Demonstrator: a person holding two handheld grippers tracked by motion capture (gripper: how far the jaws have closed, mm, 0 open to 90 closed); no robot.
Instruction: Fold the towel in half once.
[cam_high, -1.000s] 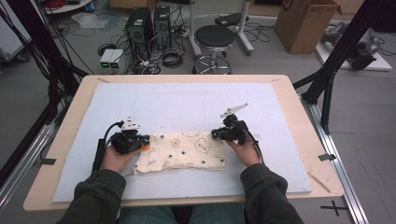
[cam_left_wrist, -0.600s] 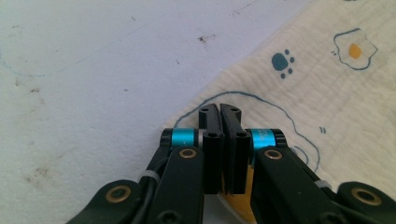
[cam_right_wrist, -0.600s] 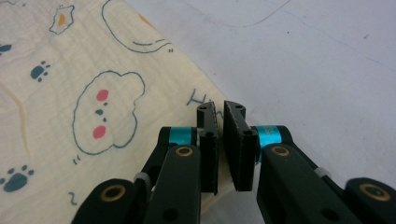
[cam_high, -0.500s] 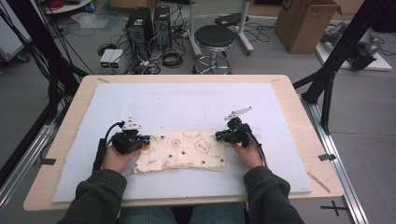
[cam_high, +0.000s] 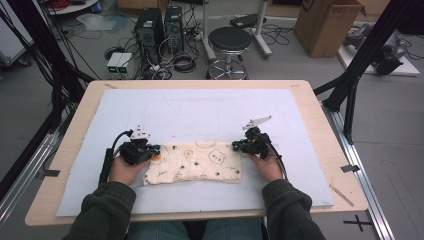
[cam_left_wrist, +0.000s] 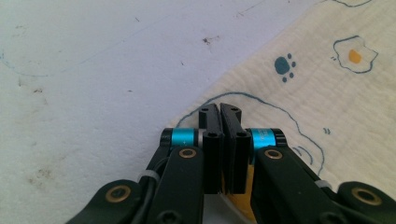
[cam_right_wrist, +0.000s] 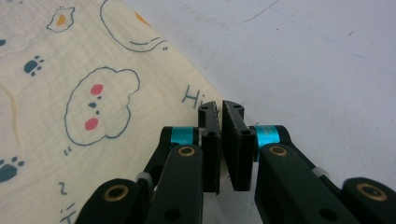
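On the white mat covering the wooden table, we are seeing a cream cloth lying flat toward the person's edge, printed with small bears, paw marks and fried eggs. We are taking the cloth as our landmark.

At the cloth's left end, the left gripper is sitting low on the corner nearer the far side, with the person's left hand wrapped behind it. In the left gripper view, its jaws are pressing together right over the cloth's edge, and a sliver of yellow fabric is showing between and beneath them, so we are reading them as pinching the cloth there. A blue outline is curving around the jaw tips.

At the cloth's right end, the right gripper is sitting at the matching far corner, the right hand behind it. In the right gripper view, its jaws are standing nearly together, with only a thin gap narrowing toward the tips, straddling the cloth's border beside a printed "Hi". We cannot tell whether fabric is actually caught between them.

Beyond the cloth, past the table's far edge, a round black stool is standing on the floor, with computer towers to its left and a cardboard box to its right.
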